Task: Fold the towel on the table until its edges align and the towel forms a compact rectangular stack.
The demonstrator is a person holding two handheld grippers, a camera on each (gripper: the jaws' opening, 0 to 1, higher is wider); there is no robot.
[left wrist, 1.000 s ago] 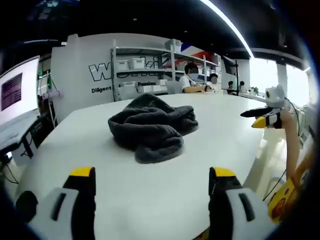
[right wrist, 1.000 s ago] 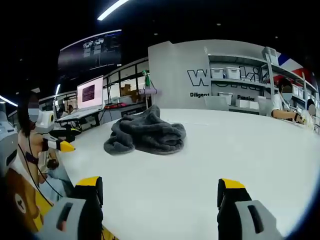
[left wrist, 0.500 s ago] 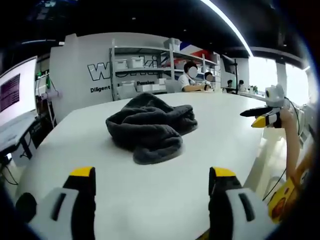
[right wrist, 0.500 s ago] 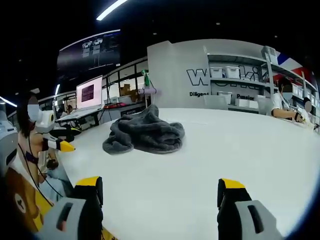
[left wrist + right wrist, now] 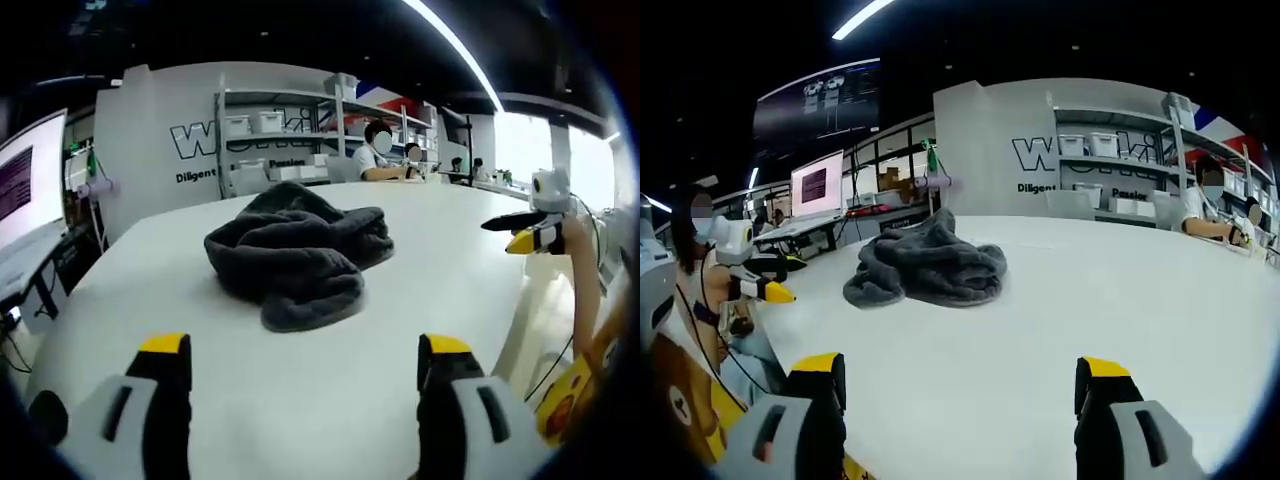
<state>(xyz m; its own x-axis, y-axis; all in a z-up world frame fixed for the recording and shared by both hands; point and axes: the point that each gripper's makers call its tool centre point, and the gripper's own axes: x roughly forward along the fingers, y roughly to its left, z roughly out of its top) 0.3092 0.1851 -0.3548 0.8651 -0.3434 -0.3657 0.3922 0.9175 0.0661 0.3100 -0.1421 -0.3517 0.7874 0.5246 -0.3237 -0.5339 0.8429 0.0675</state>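
Dark grey terry towel (image 5: pixel 292 250) sits crumpled in a loose heap on the white desk (image 5: pixel 440 265), roughly mid-surface, well apart from both grippers. No edges laid out, no fold started, by the look of it; task is at the very beginning.

Left gripper (image 5: pixel 300 400): fingers spread wide, nothing between them, low over the near desk edge and aimed at the heap. Right gripper (image 5: pixel 958 405): same, fingers apart and empty, looking at the towel (image 5: pixel 927 265) from the other side. Each one also shows in the other's view, held off past the desk edge: right gripper at (image 5: pixel 528 230), left at (image 5: pixel 752 280).

Read on the stance: two grippers flanking the pile from opposite sides suits a two-corner pickup, one corner each, so the towel can be shaken flat before folding. Wide fingers make sense since the fabric is thick and bunched.

Next move probably needs finding actual corners; from here they are buried in the folds, can't tell which lobe is a corner. Risk: pinching a mid-fold bunch instead of an edge, which drags the heap rather than opening it.

Background: shelving (image 5: pixel 290 130) with bins, a monitor (image 5: pixel 818 185), seated people beyond the far side of the desk. Not relevant to the job.
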